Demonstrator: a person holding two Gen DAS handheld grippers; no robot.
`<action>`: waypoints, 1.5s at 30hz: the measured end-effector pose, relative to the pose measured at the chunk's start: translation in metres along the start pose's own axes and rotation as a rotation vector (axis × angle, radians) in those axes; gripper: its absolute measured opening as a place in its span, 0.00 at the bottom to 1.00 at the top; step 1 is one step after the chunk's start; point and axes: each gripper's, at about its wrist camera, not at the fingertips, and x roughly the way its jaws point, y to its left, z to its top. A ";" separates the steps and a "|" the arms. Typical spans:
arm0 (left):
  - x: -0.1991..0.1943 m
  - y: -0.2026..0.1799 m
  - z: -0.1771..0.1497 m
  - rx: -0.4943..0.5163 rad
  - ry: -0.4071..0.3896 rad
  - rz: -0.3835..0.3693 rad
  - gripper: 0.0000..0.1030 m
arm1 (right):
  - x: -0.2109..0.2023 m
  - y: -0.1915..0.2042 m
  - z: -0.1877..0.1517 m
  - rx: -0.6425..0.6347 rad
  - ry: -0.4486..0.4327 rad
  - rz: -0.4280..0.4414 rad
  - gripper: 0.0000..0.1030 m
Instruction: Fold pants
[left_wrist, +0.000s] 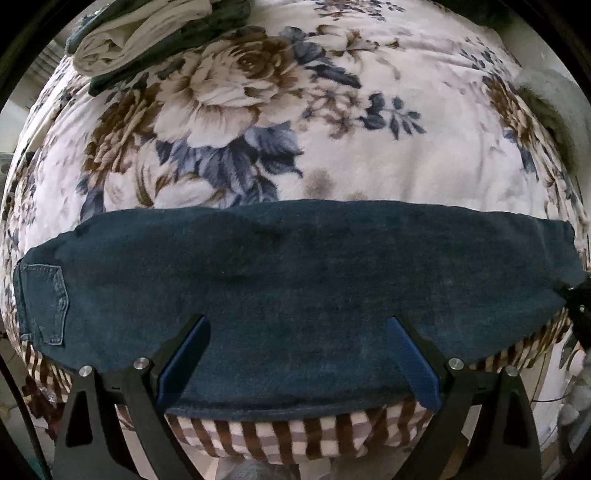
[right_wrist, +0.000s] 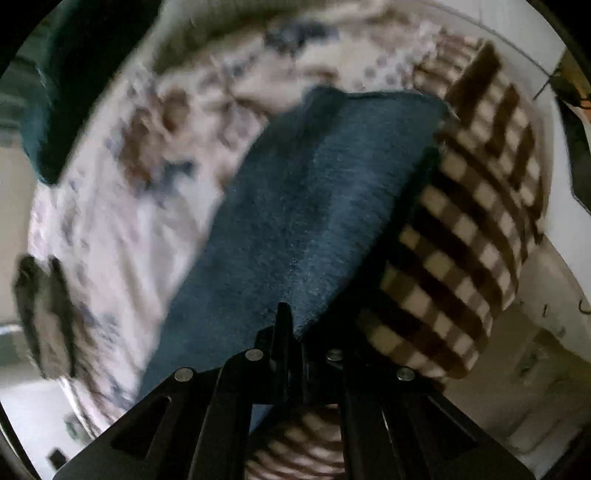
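Dark blue pants (left_wrist: 295, 280) lie folded lengthwise in a long band across the near edge of a bed, with a back pocket (left_wrist: 46, 302) at the left end. My left gripper (left_wrist: 297, 339) is open and hovers over the pants' near edge, one finger on each side. In the blurred right wrist view, my right gripper (right_wrist: 291, 325) is shut on the end of the pants (right_wrist: 314, 206), which stretch away from it. That gripper also shows at the right end of the pants in the left wrist view (left_wrist: 580, 299).
A floral blanket (left_wrist: 369, 147) covers the bed. A brown checked blanket (left_wrist: 295, 432) hangs over the near edge under the pants. A pile of folded clothes (left_wrist: 147, 33) lies at the far left. A grey fuzzy item (left_wrist: 550, 107) lies at the far right.
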 end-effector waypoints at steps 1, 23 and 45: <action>0.000 0.002 -0.001 -0.002 0.001 0.003 0.94 | 0.013 -0.001 0.003 -0.004 0.044 -0.009 0.08; -0.029 0.394 -0.120 -0.605 -0.055 0.141 0.94 | 0.026 0.177 -0.274 -0.181 0.226 0.136 0.61; 0.010 0.462 -0.107 -0.647 -0.138 -0.148 0.12 | 0.084 0.229 -0.358 -0.188 0.195 0.098 0.08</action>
